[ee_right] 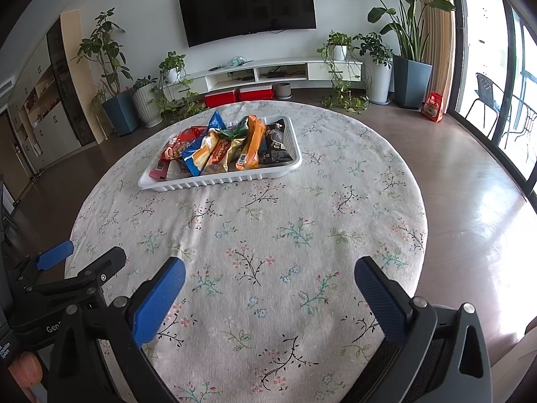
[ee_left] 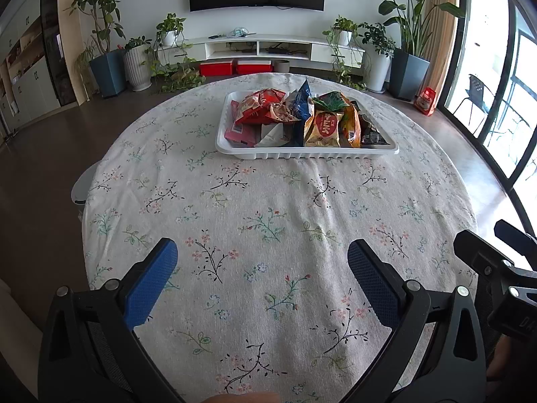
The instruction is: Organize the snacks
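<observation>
Floral cloth covers the round table (ee_left: 268,235) beneath us. Our left gripper (ee_left: 261,268) and right gripper (ee_right: 270,285) both hover over bare cloth, jaws wide apart, holding nothing. Well ahead, toward twelve o'clock, the white tray (ee_left: 302,156) holds the snacks (ee_left: 302,117) in a loose heap. We judge the gathering done; only tidying inside the tray might remain.

Left tongs (ee_left: 262,262) gape empty above the tablecloth (ee_left: 268,208); snack-filled white tray (ee_left: 312,155) beyond, perhaps centred.
</observation>
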Tool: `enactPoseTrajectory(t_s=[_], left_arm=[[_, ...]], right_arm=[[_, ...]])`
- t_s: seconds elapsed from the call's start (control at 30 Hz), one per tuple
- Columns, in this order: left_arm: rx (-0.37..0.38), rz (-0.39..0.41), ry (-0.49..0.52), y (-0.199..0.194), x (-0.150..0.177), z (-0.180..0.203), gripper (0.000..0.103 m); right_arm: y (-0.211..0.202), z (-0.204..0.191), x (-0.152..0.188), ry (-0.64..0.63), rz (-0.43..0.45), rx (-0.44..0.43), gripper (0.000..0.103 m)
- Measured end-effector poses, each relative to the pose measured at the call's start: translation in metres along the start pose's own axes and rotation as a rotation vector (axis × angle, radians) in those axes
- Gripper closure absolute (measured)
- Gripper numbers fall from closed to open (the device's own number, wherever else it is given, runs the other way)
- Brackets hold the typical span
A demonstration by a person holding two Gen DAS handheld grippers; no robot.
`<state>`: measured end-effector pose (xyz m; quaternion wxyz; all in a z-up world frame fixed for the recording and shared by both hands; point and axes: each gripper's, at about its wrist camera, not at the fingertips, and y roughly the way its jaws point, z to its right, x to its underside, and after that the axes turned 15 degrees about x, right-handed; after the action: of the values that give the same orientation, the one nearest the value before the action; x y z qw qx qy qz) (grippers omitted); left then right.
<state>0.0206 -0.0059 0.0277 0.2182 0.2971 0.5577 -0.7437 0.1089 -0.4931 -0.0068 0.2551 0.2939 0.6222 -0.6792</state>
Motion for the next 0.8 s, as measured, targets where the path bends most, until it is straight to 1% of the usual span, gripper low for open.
enactPoseTrajectory(t_s=[0.8], left_arm=[[0.007,-0.008,-0.008,0.0028,0.0036,-0.0018,0.000]], right_arm=[[-0.0007,-0.0002,-0.0010,-0.002,-0.002,0.001,0.000]])
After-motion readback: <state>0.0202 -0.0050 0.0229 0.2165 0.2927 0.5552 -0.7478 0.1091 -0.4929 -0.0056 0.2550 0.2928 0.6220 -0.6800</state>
